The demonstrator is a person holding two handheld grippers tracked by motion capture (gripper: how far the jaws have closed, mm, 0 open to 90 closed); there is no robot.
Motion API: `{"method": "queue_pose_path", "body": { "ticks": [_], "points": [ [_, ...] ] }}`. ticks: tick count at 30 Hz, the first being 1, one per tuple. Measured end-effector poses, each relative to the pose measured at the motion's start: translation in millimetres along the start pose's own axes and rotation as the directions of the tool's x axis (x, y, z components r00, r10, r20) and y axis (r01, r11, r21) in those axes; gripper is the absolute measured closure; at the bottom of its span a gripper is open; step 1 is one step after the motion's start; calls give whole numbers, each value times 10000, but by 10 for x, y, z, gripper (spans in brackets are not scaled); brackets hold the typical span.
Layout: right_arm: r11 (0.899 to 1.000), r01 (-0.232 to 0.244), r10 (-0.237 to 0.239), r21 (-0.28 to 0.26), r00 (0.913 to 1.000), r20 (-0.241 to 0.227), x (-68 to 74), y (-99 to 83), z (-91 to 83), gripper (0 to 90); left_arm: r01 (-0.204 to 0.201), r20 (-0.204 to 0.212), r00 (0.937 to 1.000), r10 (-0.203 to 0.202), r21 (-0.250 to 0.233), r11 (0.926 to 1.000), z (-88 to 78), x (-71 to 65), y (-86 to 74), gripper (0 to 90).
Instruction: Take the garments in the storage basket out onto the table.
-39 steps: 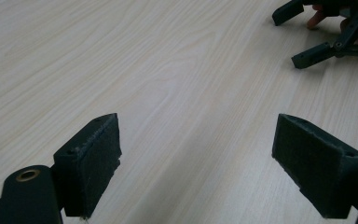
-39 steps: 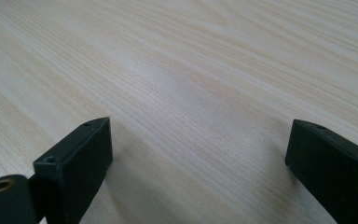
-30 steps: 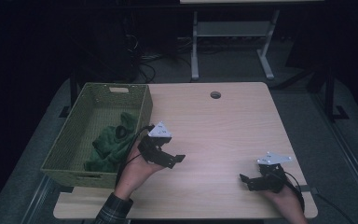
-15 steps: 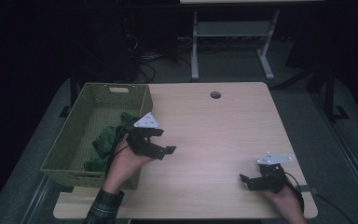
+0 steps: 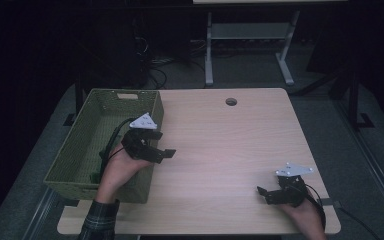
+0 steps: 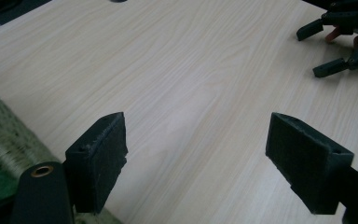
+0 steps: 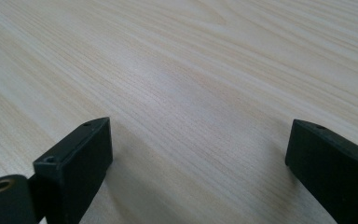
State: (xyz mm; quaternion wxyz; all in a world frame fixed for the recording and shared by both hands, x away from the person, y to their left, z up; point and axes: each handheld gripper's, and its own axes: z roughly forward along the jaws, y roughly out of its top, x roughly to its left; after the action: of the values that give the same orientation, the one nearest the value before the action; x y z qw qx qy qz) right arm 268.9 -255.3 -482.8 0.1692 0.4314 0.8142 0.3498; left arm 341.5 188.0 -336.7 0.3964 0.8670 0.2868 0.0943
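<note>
Two grippers are released and empty. A green cloth lies in the woven basket, directly behind the left gripper, which has withdrawn across the basket rim over the wooden table; deposit appears complete. The right gripper rests opposite, well apart.

Bare surface lies wide between my two grippers, open to pass. The basket wall stands just beside my left gripper, blocking that side.
</note>
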Motion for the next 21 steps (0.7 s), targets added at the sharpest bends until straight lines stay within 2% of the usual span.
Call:
{"method": "queue_pose_path", "body": {
  "ticks": [3, 7, 14, 19, 21],
  "points": [
    [10000, -1, 1, -1, 10000, 0, 0, 0, 0, 68, 43, -148, 9999, -44, -5, 10000, -44, 55, -26, 201],
    [10000, -1, 1, -3, 10000, -2, 0, 0, 0, 69, 348, -386, 9986, -351, -66, 9994, -114, 130, -76, 205],
    [10000, 1, -1, -1, 10000, -1, 0, 0, 0, 69, 371, -557, 9978, -369, 26, 9993, -187, 199, -126, 211],
    [10000, -1, 1, -5, 10000, -2, 0, 0, 0, 69, 463, -925, 9947, -442, 202, 9987, -269, 281, -179, 215],
    [10000, 0, 0, -3, 10000, 0, 0, 0, 0, 69, 525, -970, 9940, -511, 112, 9986, -313, 318, -203, 215]
  ]
}}
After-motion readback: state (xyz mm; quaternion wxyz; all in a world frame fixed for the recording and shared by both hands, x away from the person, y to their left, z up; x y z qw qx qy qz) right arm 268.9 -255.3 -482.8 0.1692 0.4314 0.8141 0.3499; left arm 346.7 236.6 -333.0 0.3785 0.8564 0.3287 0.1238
